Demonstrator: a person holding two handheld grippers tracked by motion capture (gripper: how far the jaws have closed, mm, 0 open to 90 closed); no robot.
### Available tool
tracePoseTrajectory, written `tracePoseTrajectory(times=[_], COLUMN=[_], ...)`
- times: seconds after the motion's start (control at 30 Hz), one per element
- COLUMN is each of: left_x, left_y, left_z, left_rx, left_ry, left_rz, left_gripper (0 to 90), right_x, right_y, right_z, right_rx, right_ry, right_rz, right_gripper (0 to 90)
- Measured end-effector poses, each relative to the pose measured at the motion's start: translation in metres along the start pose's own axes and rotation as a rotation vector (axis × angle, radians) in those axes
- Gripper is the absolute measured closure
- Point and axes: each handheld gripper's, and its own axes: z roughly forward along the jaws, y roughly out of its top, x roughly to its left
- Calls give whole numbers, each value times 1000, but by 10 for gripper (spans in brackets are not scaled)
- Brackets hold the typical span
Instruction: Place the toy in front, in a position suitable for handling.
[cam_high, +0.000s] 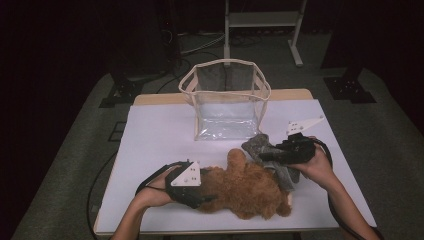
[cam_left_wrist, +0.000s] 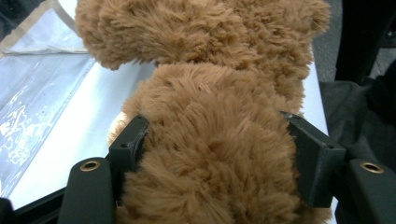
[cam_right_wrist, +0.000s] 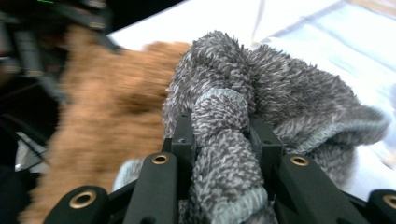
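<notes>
1. Teddy bear (cam_high: 245, 187), brown and furry, is lying on the white surface (cam_high: 155, 145) close to its near edge, roughly midway between the two near corners.
2. Left claw (cam_high: 200, 196) is grasping the teddy bear from the side facing the near left corner; in the left gripper view its jaws are pressing into the fur (cam_left_wrist: 215, 154) on both sides, with the pile bulging out between them.
3. Person's left hand (cam_high: 157, 192) is holding that claw low over the surface, with its cable looping toward the left edge.
4. Grey fuzzy cloth (cam_high: 272, 157) is lying just beside the bear, on the side facing the right edge, and touching the brown fur.
5. Right claw (cam_high: 265, 156) is clenching a bunched fold of the grey fuzzy cloth; in the right gripper view the knit (cam_right_wrist: 224, 140) is sitting squeezed between the two jaws, with the blurred bear (cam_right_wrist: 107, 126) behind it.
6. Person's right hand (cam_high: 315, 167) is holding that claw toward the right edge.
7. Clear bag (cam_high: 225, 100) with a cream rim is standing upright and open near the far edge, well apart from the bear.
</notes>
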Motion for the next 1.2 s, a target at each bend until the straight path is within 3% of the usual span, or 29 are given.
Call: tracePoseTrajectory(times=[0.07,0.17,0.23,0.3,0.5,0.73,0.9,1.03,1.2], left_x=[1,-2,-2,-2,5,11,12,9,2], left_y=[1,1,1,0,1,-12,-18,-19,-10], left_z=[2,1,1,1,-5,-11,-4,-3,8], left_rx=[1,1,-2,-5,-14,-43,-68,-77,-98], left_ry=[3,8,10,12,22,-3,-30,-5,-2], left_rz=[-8,-1,-2,-4,-12,-56,-86,-86,-88], left_gripper=[318,313,311,303,196,172,186,291,309], right_x=[16,40,51,57,51,54,55,54,50], right_y=[2,2,1,-2,-19,-22,-23,-23,-15], right_z=[3,11,12,12,9,9,11,11,3], right_rx=[-5,21,14,23,17,13,5,-1,28], right_ry=[39,51,84,86,90,55,44,38,-12], right_rz=[-32,-95,-109,-122,-84,-96,-111,-101,-99], right_gripper=[679,677,677,677,676,669,657,659,672])
